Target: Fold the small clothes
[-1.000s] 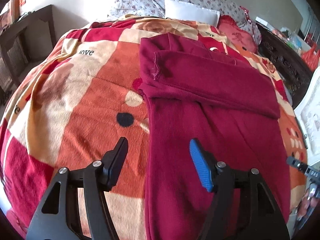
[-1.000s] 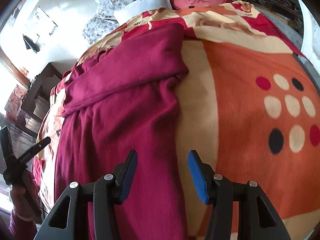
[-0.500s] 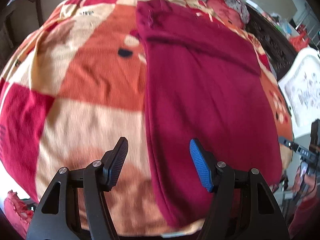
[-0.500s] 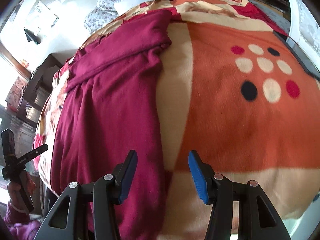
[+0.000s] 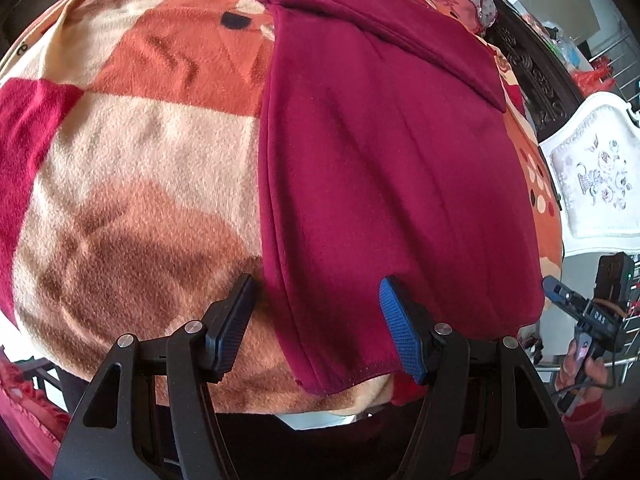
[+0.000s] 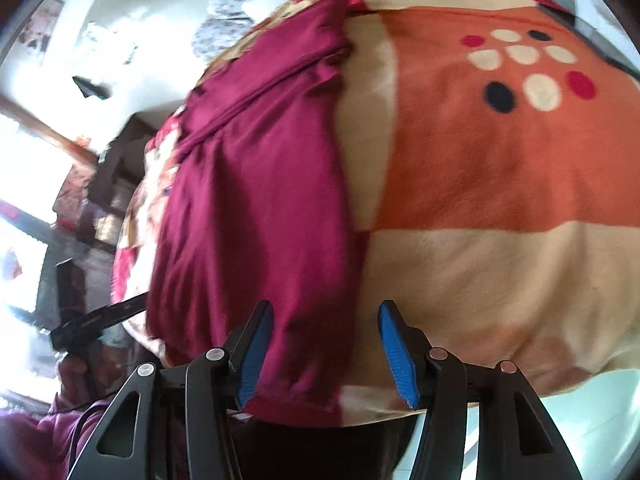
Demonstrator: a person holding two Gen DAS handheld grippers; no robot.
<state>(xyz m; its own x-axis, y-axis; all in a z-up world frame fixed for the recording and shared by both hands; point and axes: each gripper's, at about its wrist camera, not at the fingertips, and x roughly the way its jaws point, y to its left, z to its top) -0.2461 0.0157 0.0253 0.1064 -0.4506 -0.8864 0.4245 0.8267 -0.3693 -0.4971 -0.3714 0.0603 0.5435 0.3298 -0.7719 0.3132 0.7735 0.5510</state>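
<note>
Maroon garment (image 5: 384, 168) is laid flat on the patterned blanket (image 5: 132, 152) of a bed, its near hem close to the bed's near edge and its far part folded over as a band.

In the left wrist view, the left side edge of the garment and its stitched near hem are seen clearly. The left gripper (image 5: 316, 332) is held above the near left corner with its jaws apart and released; the dark finger is over the blanket just left of the cloth, the blue pad over the cloth, and nothing is pinched. At the far right of this view the right gripper (image 5: 576, 304) is seen small beside the garment's right corner, with a hand (image 5: 580, 364) under it; a white carved headboard (image 5: 592, 176) is shown only here.

In the right wrist view, which is blurred, the right side edge of the garment (image 6: 256, 208) is shown, and the dotted orange area of the blanket (image 6: 500, 152). The right gripper (image 6: 324, 344) is also spread and empty, astride the near right corner. The left gripper (image 6: 100, 320) is seen at the left as a dark smear, so its jaws cannot be read there.

The garment's near hem is partly hidden by the fingers in both views, and its far end is cut off in the left wrist view.
</note>
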